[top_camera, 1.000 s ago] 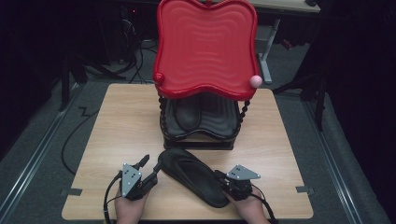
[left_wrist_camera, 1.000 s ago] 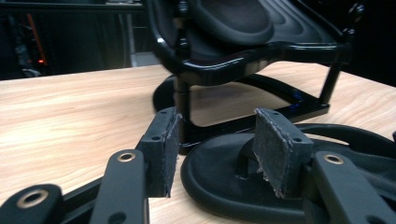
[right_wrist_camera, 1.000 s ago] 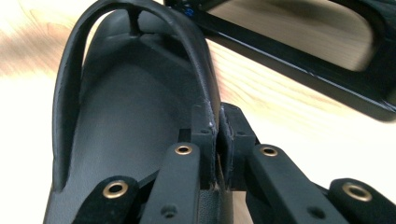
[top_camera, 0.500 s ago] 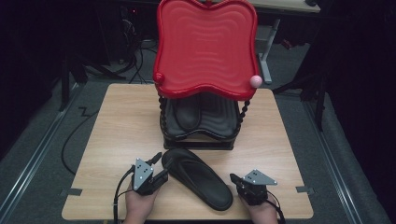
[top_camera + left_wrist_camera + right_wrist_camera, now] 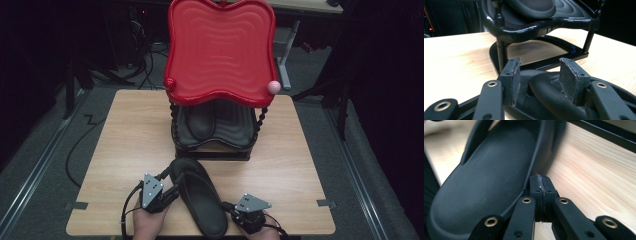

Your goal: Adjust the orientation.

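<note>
A black flip-flop sandal [image 5: 200,195] lies slantwise near the table's front edge, toe toward the rack. My left gripper [image 5: 172,192] is at its toe end, on the left. Seen from the left gripper view, that gripper [image 5: 540,67] stands open astride the sandal's strap [image 5: 544,87], with a gap at the left pad [image 5: 511,77]. My right gripper [image 5: 227,206] sits at the right of the heel. In the right gripper view it [image 5: 541,181] is shut with nothing between the pads, its tips against the rim of the sandal [image 5: 489,180].
A two-tier rack stands mid-table: a red wavy top tray [image 5: 222,50] over a black lower shelf [image 5: 235,130] that holds a second black sandal [image 5: 200,120]. Bare wooden table [image 5: 130,130] spreads left and right. Cables lie on the floor to the left.
My right gripper drew away from the heel to the right, then came back to its rim. The sandal's heel swung toward the near edge. The left gripper edged right.
</note>
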Tool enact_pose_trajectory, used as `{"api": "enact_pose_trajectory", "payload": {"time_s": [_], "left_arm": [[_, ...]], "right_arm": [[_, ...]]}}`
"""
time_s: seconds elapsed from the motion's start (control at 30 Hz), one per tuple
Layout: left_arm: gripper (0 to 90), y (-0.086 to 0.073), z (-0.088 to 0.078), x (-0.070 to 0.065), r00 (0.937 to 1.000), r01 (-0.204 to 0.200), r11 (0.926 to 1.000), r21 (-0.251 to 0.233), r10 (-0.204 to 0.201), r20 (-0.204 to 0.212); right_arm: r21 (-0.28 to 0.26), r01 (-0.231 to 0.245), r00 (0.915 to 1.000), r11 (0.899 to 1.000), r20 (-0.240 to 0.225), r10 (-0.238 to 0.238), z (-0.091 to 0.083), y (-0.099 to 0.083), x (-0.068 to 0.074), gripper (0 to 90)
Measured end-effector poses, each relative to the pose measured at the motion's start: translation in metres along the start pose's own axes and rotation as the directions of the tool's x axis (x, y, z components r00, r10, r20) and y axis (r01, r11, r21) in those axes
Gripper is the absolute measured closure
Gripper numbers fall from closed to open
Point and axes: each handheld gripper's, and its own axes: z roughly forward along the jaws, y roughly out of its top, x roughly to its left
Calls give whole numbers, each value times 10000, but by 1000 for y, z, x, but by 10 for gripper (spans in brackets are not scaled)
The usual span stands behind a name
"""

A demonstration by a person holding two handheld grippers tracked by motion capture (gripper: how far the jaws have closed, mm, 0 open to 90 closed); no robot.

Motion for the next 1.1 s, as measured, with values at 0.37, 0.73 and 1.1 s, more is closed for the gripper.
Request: {"api": "enact_pose_trajectory", "payload": {"time_s": [0.37,0.73,1.1], "left_arm": [[414,-12,-15,-10,9996,-251,9971,723,243,124],[334,-24,-11,-30,9998,-103,9751,2215,66,175],[439,-20,-3,-46,9981,-398,9728,2280,278,555]], "right_arm": [[-1068,-476,9983,9931,-387,437,15,25,-5,707],[-1245,-781,9968,9891,-276,753,39,42,5,558],[-1086,-1049,9944,9885,-244,1028,29,34,2,660]]}}
